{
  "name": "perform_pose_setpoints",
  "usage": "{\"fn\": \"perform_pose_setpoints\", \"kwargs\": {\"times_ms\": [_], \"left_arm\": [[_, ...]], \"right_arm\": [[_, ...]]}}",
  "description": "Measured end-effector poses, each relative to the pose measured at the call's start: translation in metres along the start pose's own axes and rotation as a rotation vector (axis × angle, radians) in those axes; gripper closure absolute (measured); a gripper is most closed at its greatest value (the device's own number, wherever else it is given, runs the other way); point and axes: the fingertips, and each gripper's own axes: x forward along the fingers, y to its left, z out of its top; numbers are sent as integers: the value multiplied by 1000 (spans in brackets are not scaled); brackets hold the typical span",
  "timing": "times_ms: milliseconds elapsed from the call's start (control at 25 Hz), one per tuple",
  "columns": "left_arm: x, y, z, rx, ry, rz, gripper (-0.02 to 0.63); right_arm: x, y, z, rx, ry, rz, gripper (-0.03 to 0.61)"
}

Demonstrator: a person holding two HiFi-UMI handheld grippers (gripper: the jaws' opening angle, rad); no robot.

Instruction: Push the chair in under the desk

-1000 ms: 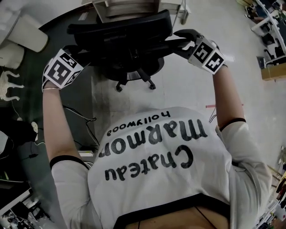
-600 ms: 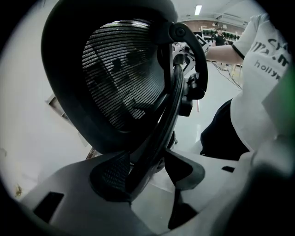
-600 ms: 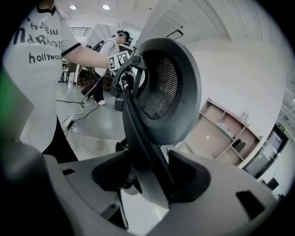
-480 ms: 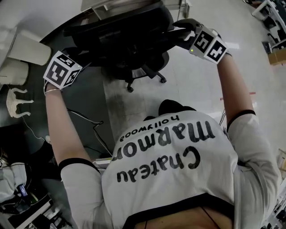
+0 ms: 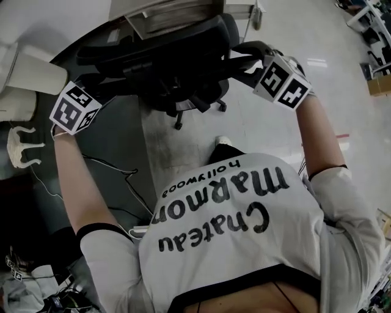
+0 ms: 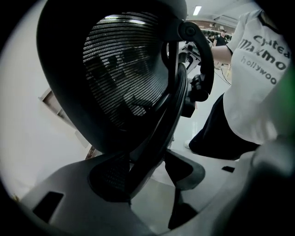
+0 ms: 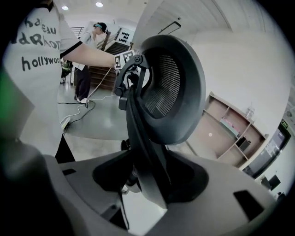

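1. At the top of the head view, the chair [image 5: 177, 61] stands close against the edge of the desk [image 5: 73, 15] – black, with its mesh back turned toward the person and filling the space between the two hands. Whether the seat is under the desk cannot be made out from above.
2. Its wheeled base [image 5: 183, 107] sits on the pale floor [image 5: 263, 134], just beside a darker floor patch [image 5: 116, 140], on the person's side of the desk edge.
3. The left gripper [image 5: 91, 98] is at the left rim of the chair back. Its own view shows that rim running down between the jaws, which are clamped on it.
4. The right gripper [image 5: 247, 58] is at the opposite rim (its marker cube [image 5: 281, 82] faces up at the camera). Its jaws have just been closing a little, and its own view shows the rim's dark frame pinched between them.
5. Both arms reach forward from a white T-shirt [image 5: 238, 232] with black lettering.
6. A shelf unit [image 7: 230, 124] stands low by the desk – to the right of the chair back in the right gripper view.
7. Some cables [image 5: 116, 171] trail across the darker patch, and a shoe tip [image 5: 223, 142] shows on the pale floor near the base.
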Motion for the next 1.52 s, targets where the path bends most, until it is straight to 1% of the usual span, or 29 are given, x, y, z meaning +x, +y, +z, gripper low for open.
{"fn": "perform_pose_setpoints", "kwargs": {"times_ms": [120,360,480,720,1120,1360,1520], "left_arm": [[14,50,-13,3,3,-4,365],[30,77,3,-12,-11,-4,365],[36,94,9,-14,-8,0,365],[58,147,28,-2,-1,-25,365],[62,155,28,-8,7,-10,364],[66,164,32,-14,2,6,364],[72,164,30,-23,4,5,364]], "right_arm": [[36,-24,18,9,4,-12,339],[51,-63,10,17,10,-24,330],[60,-81,10,27,16,-16,328],[82,-128,8,45,18,-29,328],[91,-136,8,43,8,-24,325],[98,-152,7,34,-1,-27,322],[103,-153,3,23,-11,-23,321]]}}
